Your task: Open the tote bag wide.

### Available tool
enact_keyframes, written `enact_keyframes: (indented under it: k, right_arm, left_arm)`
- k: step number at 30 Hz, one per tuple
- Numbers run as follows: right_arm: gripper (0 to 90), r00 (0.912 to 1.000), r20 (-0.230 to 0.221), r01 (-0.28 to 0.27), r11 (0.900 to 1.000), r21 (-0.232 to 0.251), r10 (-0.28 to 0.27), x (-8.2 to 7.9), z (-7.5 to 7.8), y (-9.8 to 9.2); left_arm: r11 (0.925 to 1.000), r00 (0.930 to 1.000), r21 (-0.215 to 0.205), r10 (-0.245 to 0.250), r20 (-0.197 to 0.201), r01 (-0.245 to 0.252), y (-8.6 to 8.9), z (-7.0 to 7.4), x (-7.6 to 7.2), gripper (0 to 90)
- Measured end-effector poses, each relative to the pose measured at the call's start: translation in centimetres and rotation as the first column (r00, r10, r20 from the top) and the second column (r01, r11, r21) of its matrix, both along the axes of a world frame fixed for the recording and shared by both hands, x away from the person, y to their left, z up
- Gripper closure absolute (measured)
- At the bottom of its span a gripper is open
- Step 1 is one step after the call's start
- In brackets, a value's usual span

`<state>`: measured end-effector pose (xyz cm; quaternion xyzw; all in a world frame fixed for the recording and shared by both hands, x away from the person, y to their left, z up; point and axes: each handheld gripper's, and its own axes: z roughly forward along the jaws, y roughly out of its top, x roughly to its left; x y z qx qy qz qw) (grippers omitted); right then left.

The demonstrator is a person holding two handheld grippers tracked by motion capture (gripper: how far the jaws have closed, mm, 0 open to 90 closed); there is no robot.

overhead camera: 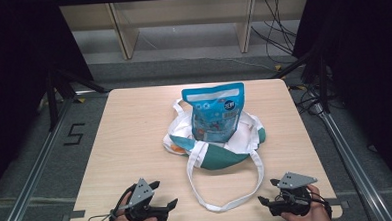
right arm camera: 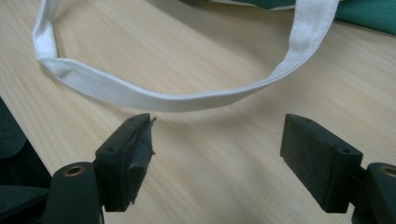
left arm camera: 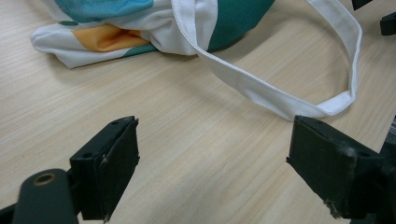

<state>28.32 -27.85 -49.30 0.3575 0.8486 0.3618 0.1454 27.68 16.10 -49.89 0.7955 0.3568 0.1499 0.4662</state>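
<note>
Both grippers, left (overhead camera: pixel 163 193) and right (overhead camera: pixel 267 191), rest gaping and empty at the near table (overhead camera: pixel 134 123) edge; the strap (overhead camera: pixel 223 205) loops crosswise between them, nearer the right, bag (overhead camera: pixel 221 157) beyond.

A light wooden table (overhead camera: pixel 130 138) carries a crumpled tote bag (overhead camera: pixel 226 156).

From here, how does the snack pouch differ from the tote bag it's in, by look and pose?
The snack pouch is blue, glossy and printed; the tote bag is cloth, white with teal and orange patches. The snack pouch stands upright with its top above the opening; the tote bag lies slumped on the table. The tote bag has long white handles, one looped toward the near edge; the snack pouch has none. Both sit mid-table.
</note>
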Motion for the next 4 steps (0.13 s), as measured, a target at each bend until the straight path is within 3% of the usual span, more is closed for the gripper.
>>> enact_keyframes:
  k: [2,3,4]
  right_arm:
    - [26.2,0.9999,-0.015,0.002,1.000,0.004,-0.002,-0.10,-0.11,0.03]
    - [26.2,0.9997,-0.019,-0.013,1.000,0.008,0.013,-0.04,-0.17,0.06]
    - [26.2,0.9997,-0.021,-0.009,1.000,0.003,0.009,-0.07,-0.22,0.08]
  left_arm:
    - [0.9999,1.0000,-0.010,0.006,-0.008,-0.006,-0.08,-0.14,0.08,15.5]
    - [0.9996,0.9999,0.025,-0.009,0.008,0.009,0.15,-0.06,0.24,15.5]
    - [0.9998,1.0000,0.017,-0.007,0.003,0.007,0.12,-0.09,0.23,15.5]
